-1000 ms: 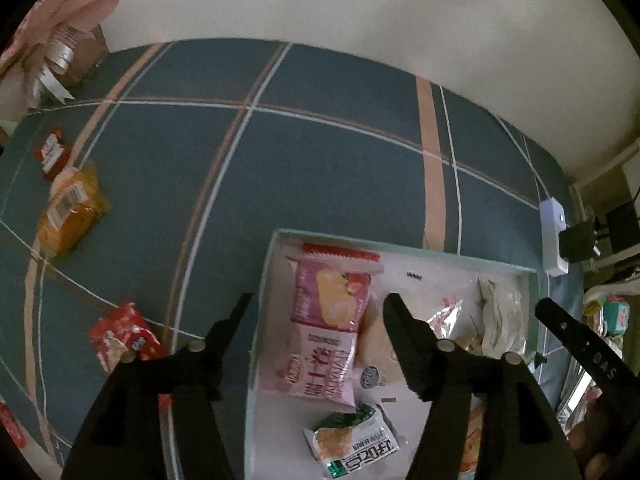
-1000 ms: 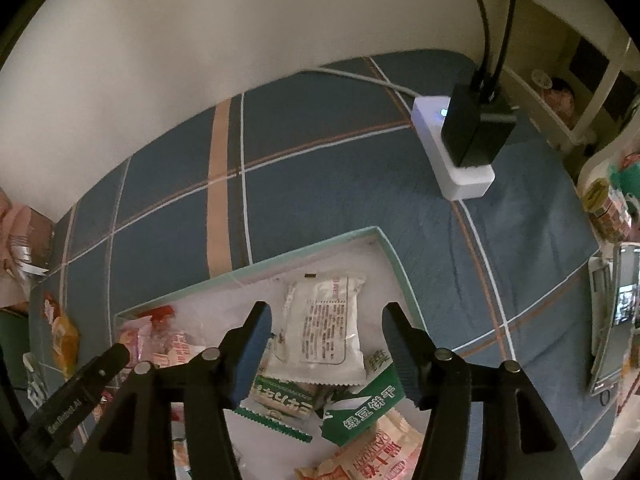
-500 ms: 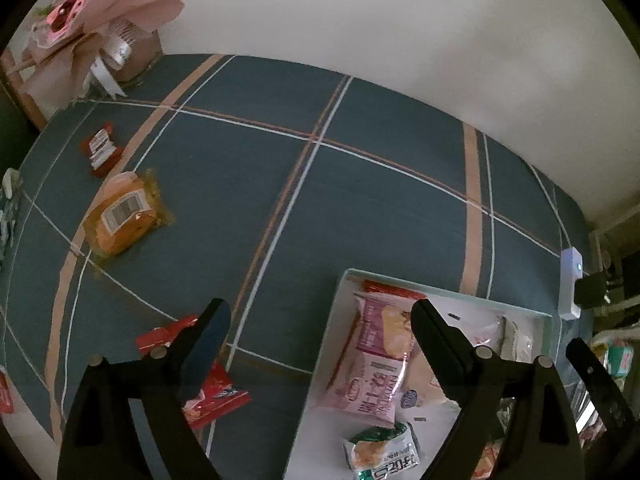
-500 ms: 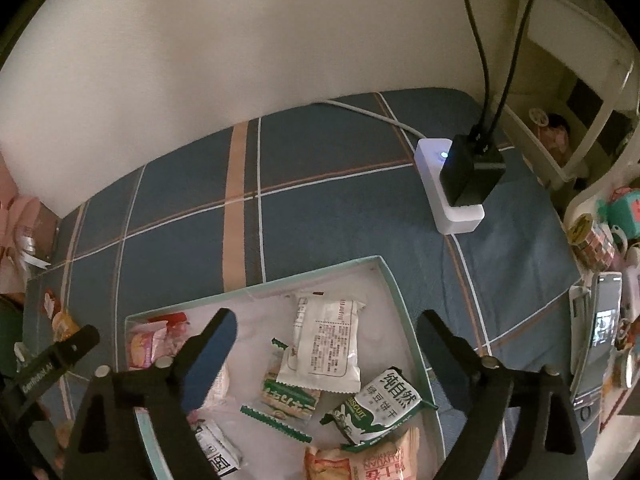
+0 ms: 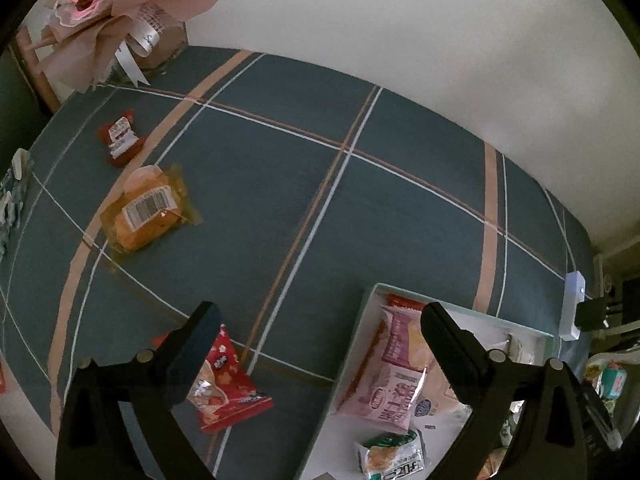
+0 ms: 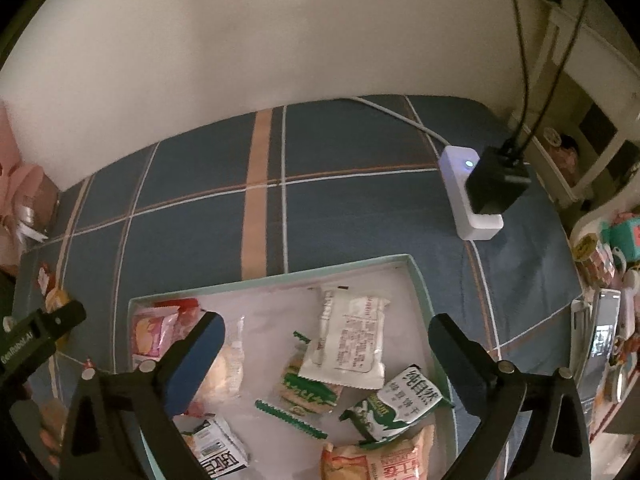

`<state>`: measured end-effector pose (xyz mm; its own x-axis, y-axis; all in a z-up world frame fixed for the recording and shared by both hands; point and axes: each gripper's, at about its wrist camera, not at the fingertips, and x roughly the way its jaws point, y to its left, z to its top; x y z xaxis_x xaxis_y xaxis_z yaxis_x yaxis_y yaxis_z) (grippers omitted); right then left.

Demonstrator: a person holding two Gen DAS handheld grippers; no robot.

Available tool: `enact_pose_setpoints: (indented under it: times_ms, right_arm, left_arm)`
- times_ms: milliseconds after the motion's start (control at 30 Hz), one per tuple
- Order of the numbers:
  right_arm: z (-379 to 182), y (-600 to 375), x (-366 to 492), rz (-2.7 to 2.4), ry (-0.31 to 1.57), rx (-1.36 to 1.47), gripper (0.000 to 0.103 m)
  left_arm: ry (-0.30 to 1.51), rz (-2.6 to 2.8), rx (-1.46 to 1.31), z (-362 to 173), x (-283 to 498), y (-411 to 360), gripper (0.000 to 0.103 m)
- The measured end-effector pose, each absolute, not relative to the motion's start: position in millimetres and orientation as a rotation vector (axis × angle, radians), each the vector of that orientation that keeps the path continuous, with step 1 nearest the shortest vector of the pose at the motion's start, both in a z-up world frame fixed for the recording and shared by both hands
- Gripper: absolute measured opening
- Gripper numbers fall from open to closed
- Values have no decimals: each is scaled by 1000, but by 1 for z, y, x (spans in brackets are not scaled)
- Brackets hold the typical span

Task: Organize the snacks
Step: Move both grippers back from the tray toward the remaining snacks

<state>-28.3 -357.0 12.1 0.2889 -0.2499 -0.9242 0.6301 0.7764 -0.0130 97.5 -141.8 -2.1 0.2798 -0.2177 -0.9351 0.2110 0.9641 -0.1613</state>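
Observation:
My left gripper (image 5: 320,320) hangs over the blue plaid cloth (image 5: 280,200), its jaws opening wide with nothing held. A red snack packet (image 5: 228,388) lies under its left finger. Farther left lie an orange bread packet (image 5: 148,212) and a small red packet (image 5: 120,142). The teal-rimmed box (image 5: 372,292) at lower right holds a pink packet (image 5: 400,364). My right gripper (image 6: 326,332) hovers above the box (image 6: 280,276), jaws also opening and empty. Below it lie a white packet (image 6: 348,340), green packets (image 6: 308,388) and an orange packet (image 6: 384,460).
A pink bouquet (image 5: 116,12) stands at the cloth's far left corner by the wall. A white power strip (image 6: 468,196) with a black adapter (image 6: 496,184) and cables sits at the right. A phone (image 6: 600,332) and small items crowd the right edge.
Both grippers opened wide and drew back from the box. The left view swung left over the cloth, bringing the bread packet, small red packet and bouquet into view.

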Motion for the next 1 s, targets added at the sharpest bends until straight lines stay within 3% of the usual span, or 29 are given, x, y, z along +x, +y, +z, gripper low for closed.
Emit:
enact_pose_setpoints:
  times_ms: [1000]
  right_arm:
    - [42, -227, 31, -448, 1141, 283, 103]
  left_arm:
    - [1070, -101, 151, 43, 133, -31, 100]
